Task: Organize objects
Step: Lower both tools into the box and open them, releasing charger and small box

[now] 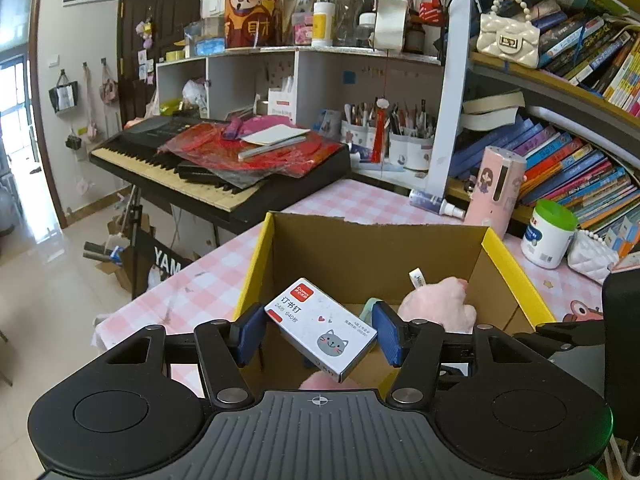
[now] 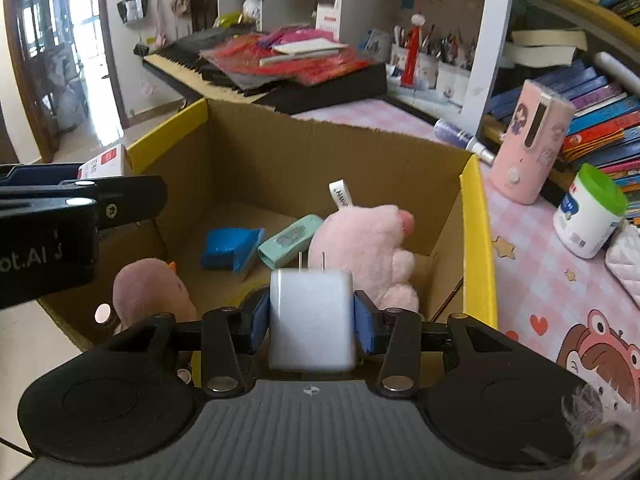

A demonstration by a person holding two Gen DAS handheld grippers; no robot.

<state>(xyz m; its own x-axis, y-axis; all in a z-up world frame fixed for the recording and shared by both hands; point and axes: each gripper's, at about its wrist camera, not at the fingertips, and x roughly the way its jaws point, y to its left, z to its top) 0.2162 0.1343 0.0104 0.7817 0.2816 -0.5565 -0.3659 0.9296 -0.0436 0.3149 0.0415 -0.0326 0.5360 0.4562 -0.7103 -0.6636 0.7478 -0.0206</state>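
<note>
My left gripper (image 1: 320, 332) is shut on a white staple box (image 1: 320, 330) with a grey cat print, held slantwise over the near left part of the open cardboard box (image 1: 360, 248). My right gripper (image 2: 312, 320) is shut on a white plug charger (image 2: 312, 316), prongs pointing forward, above the near rim of the cardboard box (image 2: 304, 152). Inside lie a pink plush (image 2: 368, 252), a mauve plush (image 2: 148, 288), a blue packet (image 2: 230, 252) and a mint case (image 2: 290, 240). The left gripper's body (image 2: 52, 232) shows at the left of the right wrist view.
The box stands on a pink checked tablecloth (image 2: 536, 264). To its right are a pink cylinder case (image 2: 532, 140), a green-lidded white tub (image 2: 588, 212) and shelves of books (image 1: 568, 160). A keyboard (image 1: 216, 164) piled with red items stands behind.
</note>
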